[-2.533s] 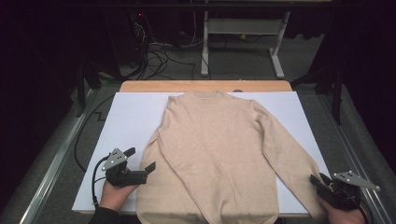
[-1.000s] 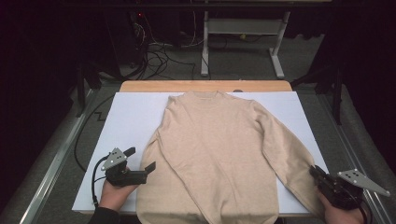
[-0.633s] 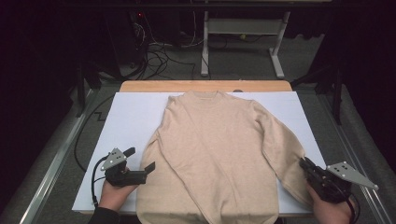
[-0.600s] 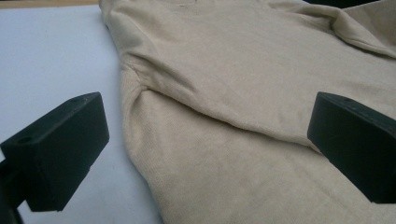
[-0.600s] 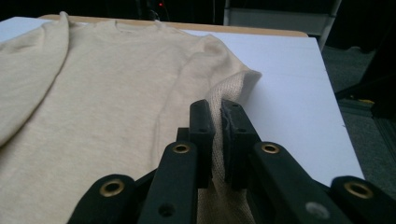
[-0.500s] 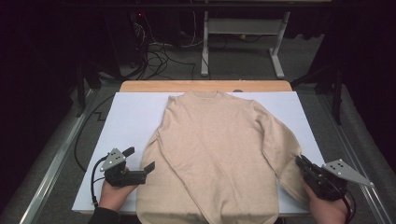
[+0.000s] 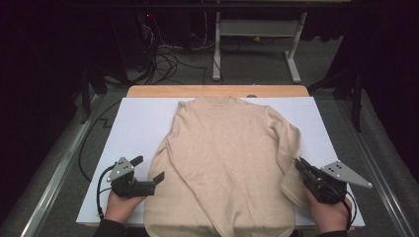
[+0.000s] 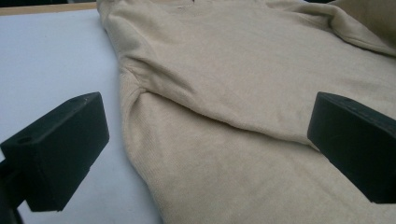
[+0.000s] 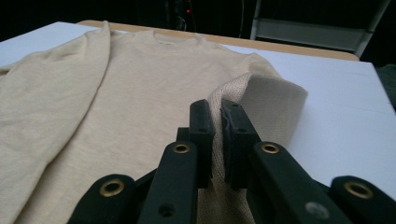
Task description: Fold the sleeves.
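Pinching the sweater sleeve (image 9: 261,100), right gripper (image 9: 217,128) apparently lifted.

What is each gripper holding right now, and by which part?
The right gripper is shut on the beige sweater, pinching the edge of its sleeve. The left gripper holds nothing, jaws open beside the sweater.

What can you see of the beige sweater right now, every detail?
The beige sweater is a fine-knit, long-sleeved pullover with a ribbed crew neck, lying flat on the white board, neck toward the far edge, hem at the near one. One sleeve is folded across its front. The other sleeve is lifted into a standing fold, pinched between the shut jaws of the right gripper. The left gripper stands open astride its other side edge.
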Available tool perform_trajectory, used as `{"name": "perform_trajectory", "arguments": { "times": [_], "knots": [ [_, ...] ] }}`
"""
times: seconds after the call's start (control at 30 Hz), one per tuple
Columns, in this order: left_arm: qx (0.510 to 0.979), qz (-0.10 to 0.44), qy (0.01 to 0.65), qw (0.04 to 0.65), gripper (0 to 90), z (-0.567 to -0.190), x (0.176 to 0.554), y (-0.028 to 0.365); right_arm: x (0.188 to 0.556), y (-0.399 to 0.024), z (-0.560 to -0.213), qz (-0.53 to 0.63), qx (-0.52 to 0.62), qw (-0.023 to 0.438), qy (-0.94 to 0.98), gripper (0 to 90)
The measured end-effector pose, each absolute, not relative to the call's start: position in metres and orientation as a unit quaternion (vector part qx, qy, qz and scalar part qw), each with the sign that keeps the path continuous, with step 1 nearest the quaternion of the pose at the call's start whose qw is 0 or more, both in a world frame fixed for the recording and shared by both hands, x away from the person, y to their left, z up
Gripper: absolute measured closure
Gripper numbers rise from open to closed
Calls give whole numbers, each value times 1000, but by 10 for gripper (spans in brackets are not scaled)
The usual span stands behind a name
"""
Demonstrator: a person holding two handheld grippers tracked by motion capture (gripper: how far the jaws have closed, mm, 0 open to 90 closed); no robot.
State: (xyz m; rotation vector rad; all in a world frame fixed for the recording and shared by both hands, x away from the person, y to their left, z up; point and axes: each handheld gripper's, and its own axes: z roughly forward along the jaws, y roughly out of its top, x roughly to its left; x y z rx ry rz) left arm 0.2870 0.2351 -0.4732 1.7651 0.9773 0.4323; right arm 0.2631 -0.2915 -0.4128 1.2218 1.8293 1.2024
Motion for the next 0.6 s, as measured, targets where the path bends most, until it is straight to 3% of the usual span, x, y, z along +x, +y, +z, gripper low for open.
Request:
{"name": "perform_trajectory", "arguments": {
  "times": [0.6],
  "knots": [
    [736, 177, 405, 512, 0, -475, 288, 235, 281, -242, -407, 466, 430, 301, 712, 848]
  ]
}}
